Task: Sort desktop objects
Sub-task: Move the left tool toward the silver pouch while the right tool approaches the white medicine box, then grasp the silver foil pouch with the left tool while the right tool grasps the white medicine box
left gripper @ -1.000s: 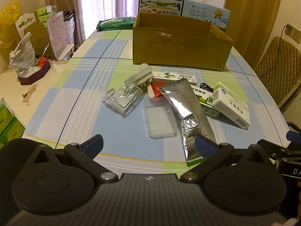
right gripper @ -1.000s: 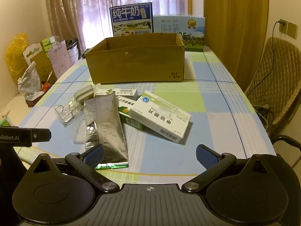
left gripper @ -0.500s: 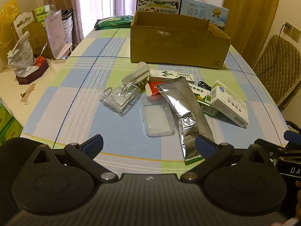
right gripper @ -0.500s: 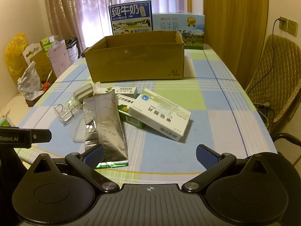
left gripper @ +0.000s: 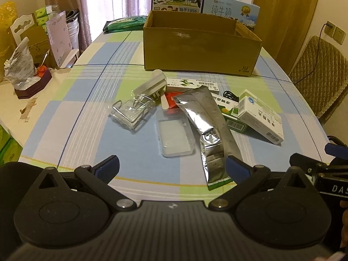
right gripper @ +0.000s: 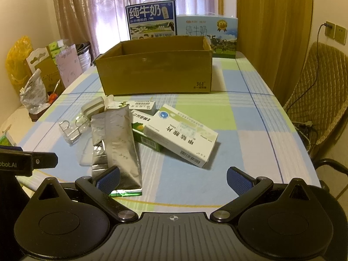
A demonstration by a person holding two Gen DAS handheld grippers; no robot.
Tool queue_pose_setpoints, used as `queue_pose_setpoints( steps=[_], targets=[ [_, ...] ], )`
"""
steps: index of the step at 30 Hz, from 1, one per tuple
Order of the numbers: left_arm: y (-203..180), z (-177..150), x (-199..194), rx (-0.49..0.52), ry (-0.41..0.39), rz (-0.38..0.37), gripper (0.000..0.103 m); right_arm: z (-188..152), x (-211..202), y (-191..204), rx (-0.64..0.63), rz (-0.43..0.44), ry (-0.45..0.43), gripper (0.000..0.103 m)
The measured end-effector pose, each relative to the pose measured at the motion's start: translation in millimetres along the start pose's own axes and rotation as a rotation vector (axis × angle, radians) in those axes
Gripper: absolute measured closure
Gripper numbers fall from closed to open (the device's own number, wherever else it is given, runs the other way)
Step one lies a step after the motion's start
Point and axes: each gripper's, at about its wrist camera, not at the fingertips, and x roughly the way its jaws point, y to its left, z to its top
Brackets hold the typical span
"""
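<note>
Two grippers, left gripper (left gripper: 171, 166) and right gripper (right gripper: 173, 179), hover with jaws wide and empty over the tabletop (right gripper: 250, 130); silver pouch (right gripper: 118, 139) and medicine boxes (right gripper: 180, 136) lie before the cardboard box (right gripper: 154, 69).

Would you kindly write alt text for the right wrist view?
The open right gripper hovers empty over a checked tablecloth, facing a silver foil pouch and a white medicine box lying on a green box. An open cardboard box stands behind them.
</note>
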Motion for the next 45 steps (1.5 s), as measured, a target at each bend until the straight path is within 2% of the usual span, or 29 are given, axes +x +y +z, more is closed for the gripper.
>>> queue_pose_setpoints(
  steps=[11, 31, 42, 45],
  targets=[
    [-16, 7, 10, 0.001, 0.028, -0.039, 0.001, 14, 6, -19, -0.020, -0.012, -0.001, 0.002],
    [-39, 14, 26, 0.024, 0.054, -0.044, 0.001, 35, 26, -45, -0.092, 0.027, 0.057, 0.002],
    [-49, 21, 39, 0.048, 0.060, -0.062, 0.002, 58, 35, -50, -0.309, 0.074, 0.058, 0.002],
    [-51, 22, 45, 0.044, 0.064, -0.062, 0.008, 64, 44, -51, -0.394, 0.096, 0.073, 0.002]
  ],
)
